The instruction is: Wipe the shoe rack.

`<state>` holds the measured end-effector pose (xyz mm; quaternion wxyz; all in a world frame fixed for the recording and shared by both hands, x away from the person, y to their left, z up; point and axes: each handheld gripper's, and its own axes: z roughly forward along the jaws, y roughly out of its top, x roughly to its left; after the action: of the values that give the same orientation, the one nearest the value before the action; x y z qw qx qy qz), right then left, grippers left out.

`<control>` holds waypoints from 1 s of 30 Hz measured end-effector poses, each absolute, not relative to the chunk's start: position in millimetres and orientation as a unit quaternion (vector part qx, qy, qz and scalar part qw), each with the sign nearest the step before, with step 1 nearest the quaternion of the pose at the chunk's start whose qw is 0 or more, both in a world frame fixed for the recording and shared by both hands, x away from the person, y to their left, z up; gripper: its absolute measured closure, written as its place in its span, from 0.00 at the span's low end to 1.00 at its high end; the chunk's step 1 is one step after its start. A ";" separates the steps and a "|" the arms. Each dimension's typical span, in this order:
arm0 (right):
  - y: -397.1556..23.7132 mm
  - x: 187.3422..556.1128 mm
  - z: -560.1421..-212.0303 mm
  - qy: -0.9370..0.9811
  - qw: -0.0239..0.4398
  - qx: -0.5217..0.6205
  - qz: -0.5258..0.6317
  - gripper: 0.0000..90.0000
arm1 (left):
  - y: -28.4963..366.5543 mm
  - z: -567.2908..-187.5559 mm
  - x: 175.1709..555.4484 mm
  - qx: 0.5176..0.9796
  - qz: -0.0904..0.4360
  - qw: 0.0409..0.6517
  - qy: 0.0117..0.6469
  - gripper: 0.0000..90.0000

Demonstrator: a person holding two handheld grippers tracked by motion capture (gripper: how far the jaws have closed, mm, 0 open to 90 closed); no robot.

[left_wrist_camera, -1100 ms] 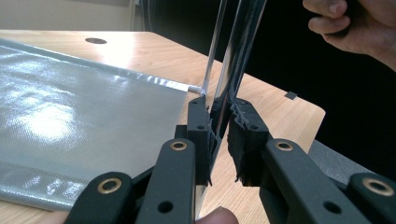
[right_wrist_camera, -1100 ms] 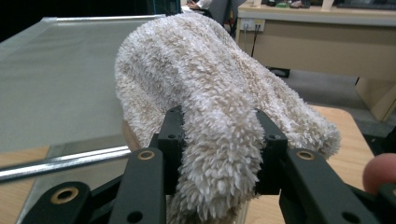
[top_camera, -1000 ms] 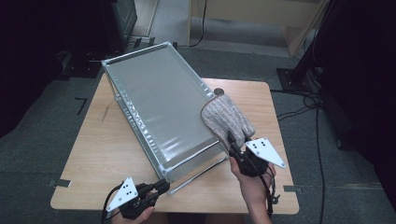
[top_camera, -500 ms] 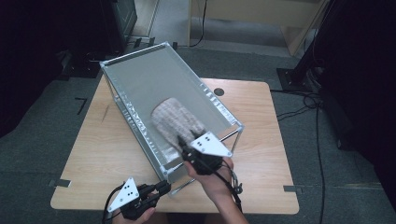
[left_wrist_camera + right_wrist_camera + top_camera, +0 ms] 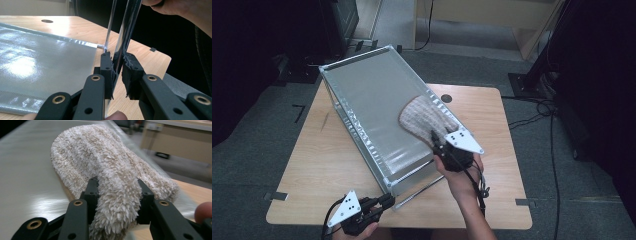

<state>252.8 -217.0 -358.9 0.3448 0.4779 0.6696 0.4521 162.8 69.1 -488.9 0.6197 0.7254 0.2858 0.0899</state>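
At the near edge of the desk (image 5: 327, 165), the left tongs (image 5: 373, 208) are clenched on a thin metal rod (image 5: 124, 35): the left gripper view shows both pads pressed against the shiny bar, which runs up and away from them. That rod lies along the near right foot of the metal box (image 5: 362, 105), a long silver case standing aslant on the desk with one end toward the near edge and the other toward the far left. Holding it there looks meant to brace the box so it cannot slide or tip while the other hand works on top. The right tongs (image 5: 435, 141) are grasping a fuzzy cloth (image 5: 424, 117); the right gripper view shows a fold of its cream pile bunched between the two jaws, with the rest spread flat ahead on the brushed metal. From above, the cloth lies on the box's top face near its right edge and toward the near end, partly overhanging that edge. Pinching only a fold leaves most of the cloth in touch with the surface, which suits dragging it across as a wipe. Grey floor and dark gear lie around the desk, well apart from the work.
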 end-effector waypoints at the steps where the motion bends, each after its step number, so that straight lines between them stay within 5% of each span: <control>1: -221.8 255.2 -358.5 0.663 0.351 0.486 0.448 0.70 | 69.0 -489.1 162.8 0.725 0.089 0.620 0.286 0.88; 8: -225.5 256.2 -359.3 0.645 0.371 0.506 0.437 0.70 | 69.3 -489.3 163.1 0.725 0.089 0.621 0.285 0.88; 21: -156.7 210.1 -355.8 0.746 0.272 0.352 0.495 0.70 | 68.6 -489.6 162.8 0.723 0.085 0.621 0.290 0.88; 30: -218.9 230.5 -355.0 0.664 0.324 0.469 0.484 0.71 | 67.9 -489.9 163.0 0.722 0.086 0.621 0.292 0.88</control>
<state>230.5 -218.9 -355.0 0.3240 0.4686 0.6645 0.4837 163.0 67.9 -489.9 0.6214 0.7220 0.2920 0.0857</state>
